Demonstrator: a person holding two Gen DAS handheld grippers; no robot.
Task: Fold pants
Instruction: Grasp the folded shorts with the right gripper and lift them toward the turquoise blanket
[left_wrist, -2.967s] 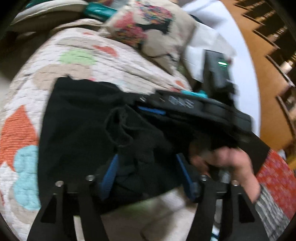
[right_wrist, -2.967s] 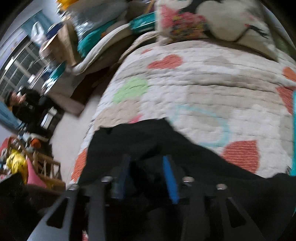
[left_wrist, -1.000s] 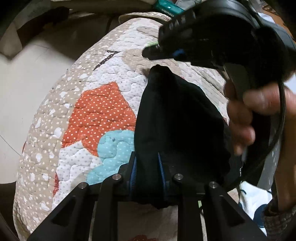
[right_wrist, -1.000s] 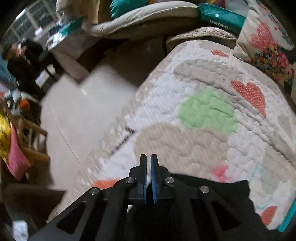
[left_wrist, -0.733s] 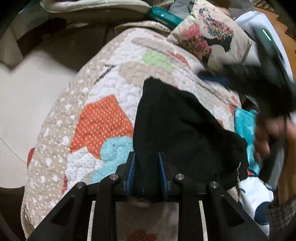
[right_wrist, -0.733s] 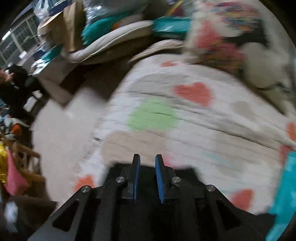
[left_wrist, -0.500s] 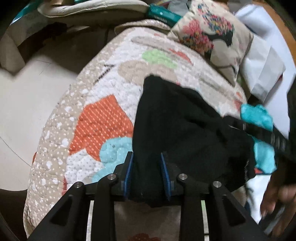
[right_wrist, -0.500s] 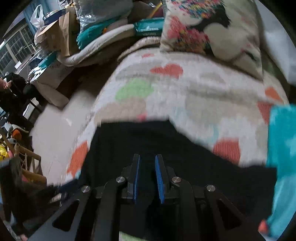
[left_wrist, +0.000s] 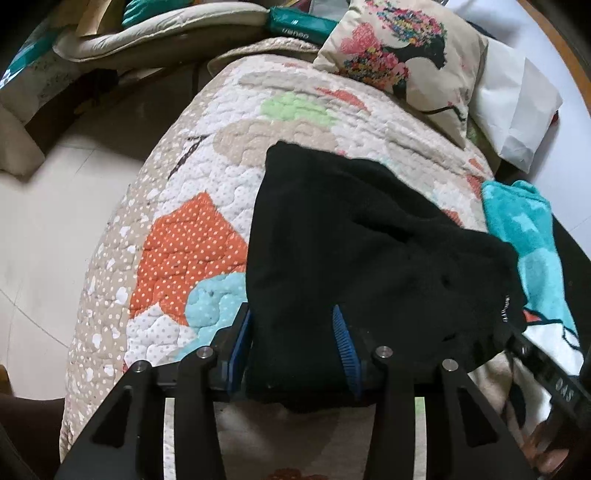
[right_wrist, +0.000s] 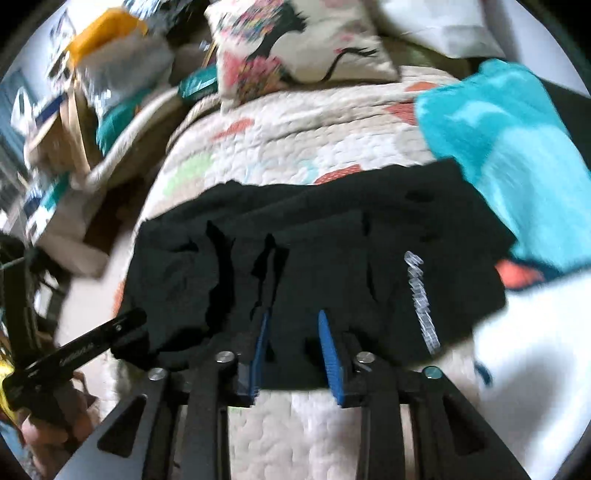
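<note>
The black pants (left_wrist: 351, 240) lie folded in a rough rectangle on the patchwork quilt (left_wrist: 177, 240). My left gripper (left_wrist: 291, 345) is at their near left edge. Its jaws are opening, and the fabric between its blue pads lies slack. In the right wrist view the pants (right_wrist: 332, 240) stretch across the bed, with a white printed logo near their right end. My right gripper (right_wrist: 295, 354) hovers over their near edge. Its jaws are also opening, with cloth beneath them but nothing pinched. The other gripper (right_wrist: 74, 354) shows at the lower left, held in a hand.
A floral pillow (left_wrist: 399, 48) and a white bag (left_wrist: 517, 103) sit at the head of the bed. A teal blanket (left_wrist: 524, 229) lies against the pants' right side. Bare floor (left_wrist: 55, 221) drops away to the left, with bedding and boxes piled beyond it.
The right gripper swung from the pants' far corner to their near right edge and its jaws parted. The left gripper's jaws widened around the fabric and barely moved.
</note>
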